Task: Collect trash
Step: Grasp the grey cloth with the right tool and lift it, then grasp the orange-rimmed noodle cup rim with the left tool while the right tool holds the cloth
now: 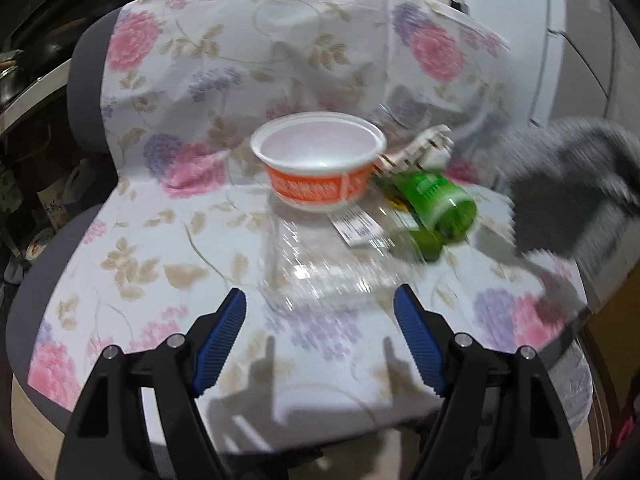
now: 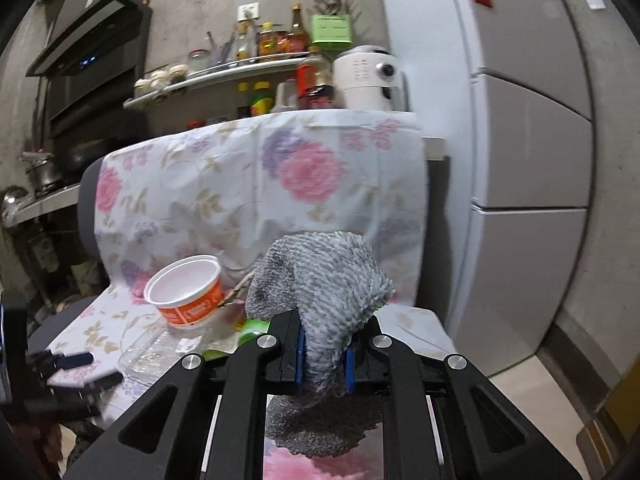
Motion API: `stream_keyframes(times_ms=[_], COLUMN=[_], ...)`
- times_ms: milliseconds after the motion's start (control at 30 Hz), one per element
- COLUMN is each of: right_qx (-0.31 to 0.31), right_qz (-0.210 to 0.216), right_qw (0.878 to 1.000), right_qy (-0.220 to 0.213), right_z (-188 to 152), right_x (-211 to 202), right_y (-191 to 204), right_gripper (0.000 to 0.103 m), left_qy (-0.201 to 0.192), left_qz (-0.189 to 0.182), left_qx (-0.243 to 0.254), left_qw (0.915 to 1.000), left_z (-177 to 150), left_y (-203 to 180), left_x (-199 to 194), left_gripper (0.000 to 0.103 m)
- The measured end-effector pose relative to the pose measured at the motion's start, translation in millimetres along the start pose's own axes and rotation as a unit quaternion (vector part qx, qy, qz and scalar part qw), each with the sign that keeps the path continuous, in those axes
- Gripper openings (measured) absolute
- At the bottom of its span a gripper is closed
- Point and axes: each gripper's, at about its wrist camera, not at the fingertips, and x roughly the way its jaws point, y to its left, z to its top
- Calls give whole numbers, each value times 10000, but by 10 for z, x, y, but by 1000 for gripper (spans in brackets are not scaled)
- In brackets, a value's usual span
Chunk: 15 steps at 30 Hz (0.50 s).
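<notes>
Right gripper (image 2: 323, 354) fingers clamped on grey cloth (image 2: 320, 280); left gripper (image 1: 320, 320) apart, empty. Keep clamp firm; lift cloth clear of bowl (image 2: 186, 290).

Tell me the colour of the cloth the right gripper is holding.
Mottled grey and white, fuzzy cloth; it shows best in the right wrist view.

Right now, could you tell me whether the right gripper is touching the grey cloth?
Touching. The right wrist view shows the right gripper with both blue pads pressed against the grey cloth, which bunches up between them and hangs below.
</notes>
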Motion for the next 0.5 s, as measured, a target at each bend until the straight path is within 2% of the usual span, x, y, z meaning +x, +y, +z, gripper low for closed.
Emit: stream_keyframes(times_ms=[267,333,400,500], right_qx=[-63,-95,-115,-117], right_qz=[-17,13,23,41], right_qw=[10000,9999,9998,9997], right_qy=[42,100,150,220], right_z=[-30,-48,-69,-96], right_x=[118,193,260,337], right_y=[19,47,77,92], right_gripper=[15,15,15,15], left_qy=[-240,-191,-63,174], left_qz=[489,604,689,641], left_qx=[-132,-179,-234,-313], left_qw=[9984,9978,9973,9973], left_z=[678,822,912,999], left_y=[229,291,334,397], left_x=[304,466,629,883], left_gripper=[74,72,65,63])
